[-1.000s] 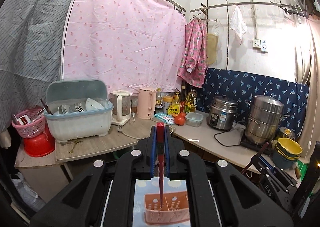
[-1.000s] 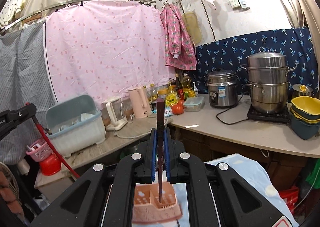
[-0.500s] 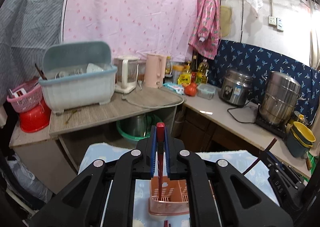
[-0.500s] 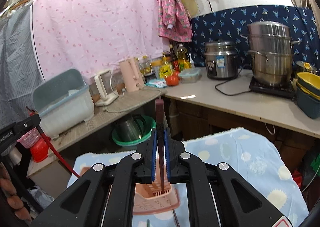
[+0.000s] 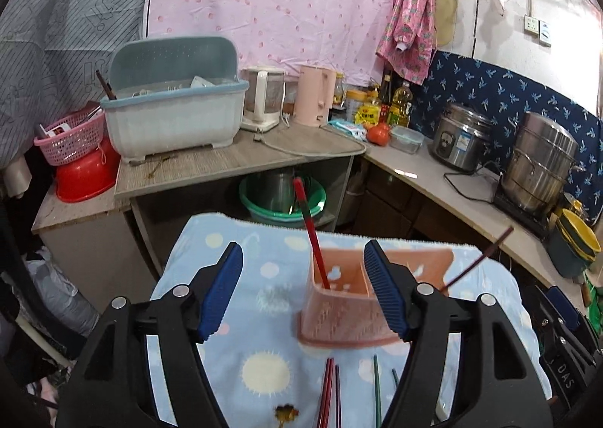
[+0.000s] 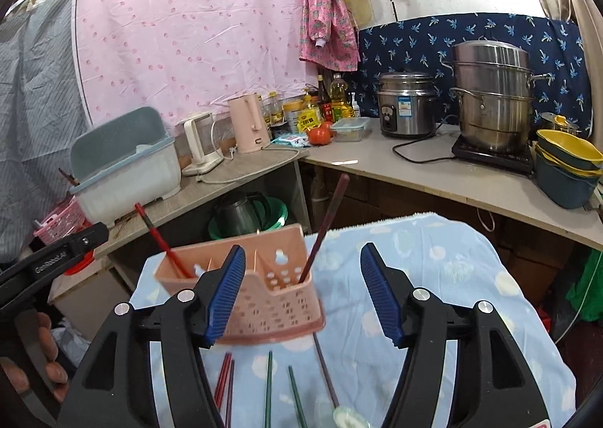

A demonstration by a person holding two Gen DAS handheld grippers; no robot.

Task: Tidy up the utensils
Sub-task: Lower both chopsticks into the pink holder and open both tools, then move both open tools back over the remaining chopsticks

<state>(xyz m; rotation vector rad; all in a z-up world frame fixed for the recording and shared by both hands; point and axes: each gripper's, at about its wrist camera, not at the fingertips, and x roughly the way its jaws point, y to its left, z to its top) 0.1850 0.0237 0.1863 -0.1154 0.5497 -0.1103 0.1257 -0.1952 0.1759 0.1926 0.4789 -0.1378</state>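
left wrist view: the left gripper (image 5: 303,292) has just been opening and its jaws now stand wide apart, gripping nothing. the pink holder (image 5: 350,309) sits on the blue cloth (image 5: 226,269) just ahead, overlapping the right blue pad (image 5: 382,288), while open cloth shows ahead of the left pad. a red chopstick (image 5: 307,228) stands tilted in the holder's left compartment, free of both pads, its top leaning away over the far edge of the cloth. a darker chopstick (image 5: 478,260) sticks out past the right finger. below the jaws, red chopsticks (image 5: 329,390) and green chopsticks (image 5: 377,386) lie flat on the cloth. beyond the far edge of the cloth is a gap, then the counter (image 5: 241,160).

right wrist view: the right gripper (image 6: 297,294) has also just been opening; its jaws are released and nothing is between the pads. the holder (image 6: 264,296) stands ahead and to the left, partly behind the left pad, and it looks tilted. the dark chopstick (image 6: 324,228) leans in its right compartment, and the red one (image 6: 158,236) in its left. ahead of the right pad the cloth (image 6: 433,262) is bare up to its far and right edges. loose chopsticks (image 6: 269,386) lie below the jaws. the left gripper (image 6: 56,254), held by a hand (image 6: 45,364), enters at the far left.
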